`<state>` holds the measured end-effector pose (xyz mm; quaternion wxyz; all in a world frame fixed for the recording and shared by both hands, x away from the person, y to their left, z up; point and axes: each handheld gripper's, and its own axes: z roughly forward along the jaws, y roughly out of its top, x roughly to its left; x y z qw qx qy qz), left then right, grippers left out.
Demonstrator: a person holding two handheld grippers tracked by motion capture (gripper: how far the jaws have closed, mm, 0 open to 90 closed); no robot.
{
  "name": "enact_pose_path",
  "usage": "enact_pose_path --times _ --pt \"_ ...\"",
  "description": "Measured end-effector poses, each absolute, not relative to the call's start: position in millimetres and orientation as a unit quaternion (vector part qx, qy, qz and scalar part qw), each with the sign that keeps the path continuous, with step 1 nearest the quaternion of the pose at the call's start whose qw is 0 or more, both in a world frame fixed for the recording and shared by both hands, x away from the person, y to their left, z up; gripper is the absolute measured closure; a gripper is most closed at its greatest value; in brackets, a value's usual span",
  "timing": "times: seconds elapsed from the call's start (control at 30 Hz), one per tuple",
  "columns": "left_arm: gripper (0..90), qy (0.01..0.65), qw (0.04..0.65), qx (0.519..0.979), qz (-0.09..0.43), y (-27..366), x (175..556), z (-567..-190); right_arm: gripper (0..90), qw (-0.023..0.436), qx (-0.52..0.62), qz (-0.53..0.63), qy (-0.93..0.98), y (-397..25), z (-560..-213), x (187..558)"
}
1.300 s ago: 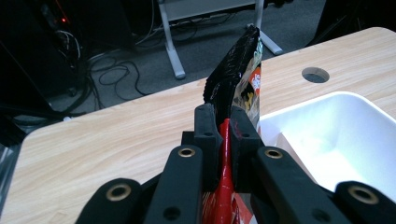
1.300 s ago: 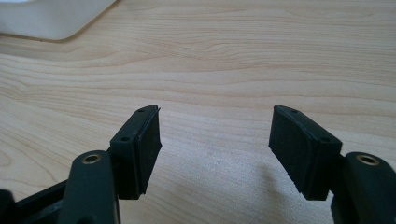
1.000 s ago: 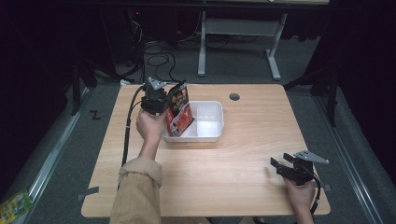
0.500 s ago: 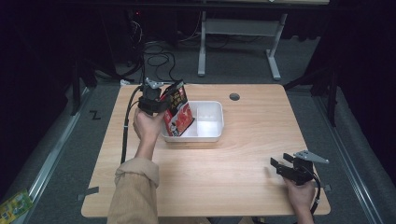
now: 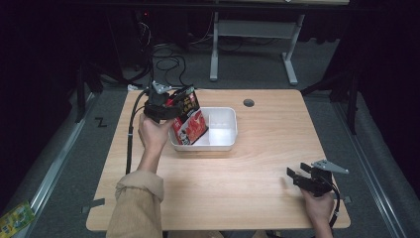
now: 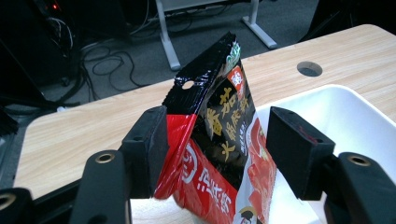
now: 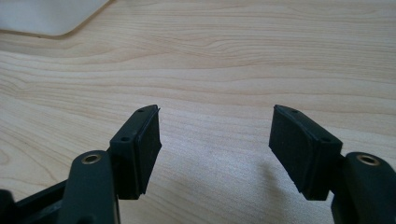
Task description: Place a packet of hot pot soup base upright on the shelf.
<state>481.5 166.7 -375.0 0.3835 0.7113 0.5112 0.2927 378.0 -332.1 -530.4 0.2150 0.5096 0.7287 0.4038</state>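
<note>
Wooden table (image 5: 257, 178), dark room; left claw (image 6: 212, 154) released around packet (image 6: 219, 140); right claw (image 7: 215, 154) released.

Across the second, the left tongs (image 5: 171, 101) have drifted a little toward the upper left of the high view, away from the white bin (image 5: 220, 130), and the hand (image 5: 154, 133) behind them has gone the same way. The red-and-black snack packet (image 5: 188, 121) has tipped with them: its black top edge now leans further left, past the bin's left wall, while its lower end sits inside the left compartment. In the left gripper view the jaws stand apart, the left one touching the packet, the right one clear of it.
</note>
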Motion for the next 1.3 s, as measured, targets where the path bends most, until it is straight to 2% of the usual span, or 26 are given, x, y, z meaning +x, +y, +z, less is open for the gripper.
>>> enact_pose_path --times 0.43,1.3 --pt "39.4 0.493 0.417 0.712 0.277 171.6 459.8 -369.8 34.3 0.217 0.506 0.404 0.731 -332.4 -530.5 378.4" --pt "39.8 0.483 0.457 0.704 0.250 183.8 415.5 -387.9 34.3 0.219 0.505 0.400 0.733 -331.6 -530.7 378.6"
